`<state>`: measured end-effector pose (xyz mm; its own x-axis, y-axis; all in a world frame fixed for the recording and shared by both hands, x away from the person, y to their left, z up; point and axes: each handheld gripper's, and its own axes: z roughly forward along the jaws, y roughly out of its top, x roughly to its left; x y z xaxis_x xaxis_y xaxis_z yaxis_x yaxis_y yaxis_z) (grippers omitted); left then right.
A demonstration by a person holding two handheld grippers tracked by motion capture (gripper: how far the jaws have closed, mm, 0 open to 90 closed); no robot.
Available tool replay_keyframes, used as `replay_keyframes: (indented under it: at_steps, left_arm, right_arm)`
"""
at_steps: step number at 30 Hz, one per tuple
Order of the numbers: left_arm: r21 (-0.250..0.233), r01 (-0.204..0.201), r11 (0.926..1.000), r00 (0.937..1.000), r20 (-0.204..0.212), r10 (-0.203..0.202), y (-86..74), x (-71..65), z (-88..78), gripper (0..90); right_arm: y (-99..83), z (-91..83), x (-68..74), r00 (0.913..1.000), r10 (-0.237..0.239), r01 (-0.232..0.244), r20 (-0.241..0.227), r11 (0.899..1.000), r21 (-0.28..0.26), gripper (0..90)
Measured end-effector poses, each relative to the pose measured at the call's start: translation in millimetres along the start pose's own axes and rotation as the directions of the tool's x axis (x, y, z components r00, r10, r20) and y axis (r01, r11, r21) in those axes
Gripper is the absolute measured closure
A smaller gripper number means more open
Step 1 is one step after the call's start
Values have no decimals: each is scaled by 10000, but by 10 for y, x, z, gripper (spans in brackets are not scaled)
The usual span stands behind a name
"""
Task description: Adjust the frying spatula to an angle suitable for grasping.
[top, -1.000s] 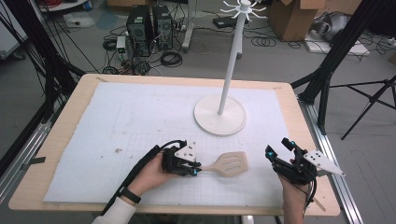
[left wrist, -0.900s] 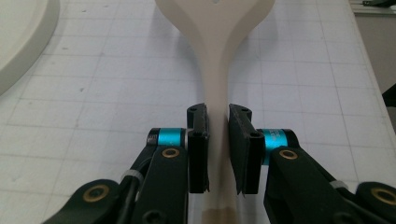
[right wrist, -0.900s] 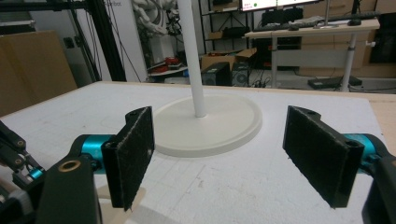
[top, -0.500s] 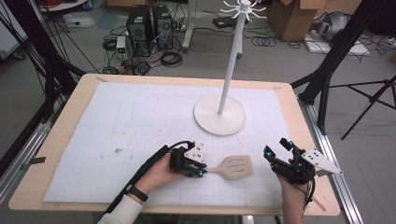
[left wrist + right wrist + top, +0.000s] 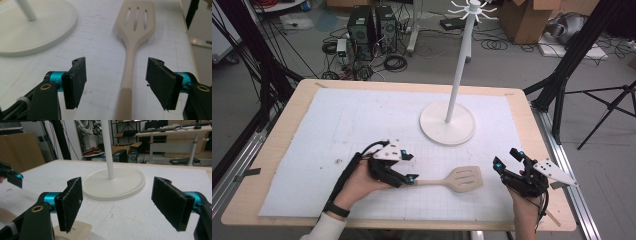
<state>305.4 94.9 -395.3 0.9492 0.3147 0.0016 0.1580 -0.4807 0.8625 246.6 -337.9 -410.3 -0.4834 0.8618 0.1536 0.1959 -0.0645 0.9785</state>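
A beige slotted spatula [image 5: 465, 178] lies flat on the white mat near the table's front, head to the right. My left gripper [image 5: 411, 168] is at the end of its handle. In the left gripper view the jaws [image 5: 116, 61] have just been opening and stand wide apart, with the spatula handle [image 5: 129, 65] lying on the mat between the pads, touched by neither. My right gripper [image 5: 507, 158] hovers right of the spatula head, open and empty [image 5: 117, 182]. A corner of the spatula head [image 5: 77, 229] shows below its left pad.
A white stand with a round base [image 5: 432, 125] and a tall pole [image 5: 459, 65] topped by hooks sits behind the spatula, mid-table. The white mat [image 5: 337, 125] covers most of the wooden table [image 5: 277, 150]. Cables, computer cases and tripod legs are on the floor beyond.
The left gripper, earlier closed on the spatula handle, has opened and drawn back left and a little up. The spatula has ended slightly further right. The right gripper has stayed put.
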Motion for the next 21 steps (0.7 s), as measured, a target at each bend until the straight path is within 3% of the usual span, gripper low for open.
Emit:
replay_keyframes:
  at_steps: [5, 8, 9, 10, 11, 12, 13, 14, 20, 21]
  left_arm:
    - [-1086, 430, 9932, 9936, -993, -539, -263, 96, -474, 250]
    - [-1844, 568, 9812, 9870, -1373, -829, -442, 122, -716, 236]
    - [-2137, 673, 9746, 9816, -1608, -1030, -550, 127, -856, 224]
    - [-2137, 673, 9746, 9816, -1608, -1030, -550, 127, -856, 220]
    - [-2439, 682, 9674, 9755, -1871, -1159, -651, 123, -984, 216]
    - [-2439, 682, 9674, 9755, -1871, -1159, -651, 123, -984, 206]
    - [-2733, 734, 9591, 9696, -2056, -1327, -736, 114, -1091, 199]
    - [-2733, 734, 9591, 9696, -2056, -1327, -736, 114, -1091, 194]
    - [-3306, 616, 9418, 9568, -2490, -1500, -926, 71, -1314, 176]
    - [-3394, 622, 9386, 9513, -2645, -1586, -984, 69, -1355, 174]
  right_arm:
    - [-3, 18, 18, 9999, -43, 44, -147, 9999, 104, 237]
    - [-2, 32, 29, 9994, -139, 145, -306, 9997, 189, 237]
    - [-1, 45, 42, 9986, -137, 150, -506, 9996, 249, 237]
    - [1, 48, 50, 9981, -157, 177, -593, 9993, 327, 237]
    - [1, 59, 56, 9974, -219, 242, -686, 9992, 327, 237]
    - [2, 66, 66, 9969, -226, 255, -759, 9989, 382, 237]
    - [3, 76, 75, 9962, -274, 310, -829, 9986, 423, 236]
    - [3, 76, 75, 9962, -274, 310, -829, 9986, 423, 236]
    - [4, 121, 141, 9933, -340, 403, -1104, 9976, 555, 236]
    - [9, 133, 155, 9925, -359, 430, -1164, 9974, 586, 236]
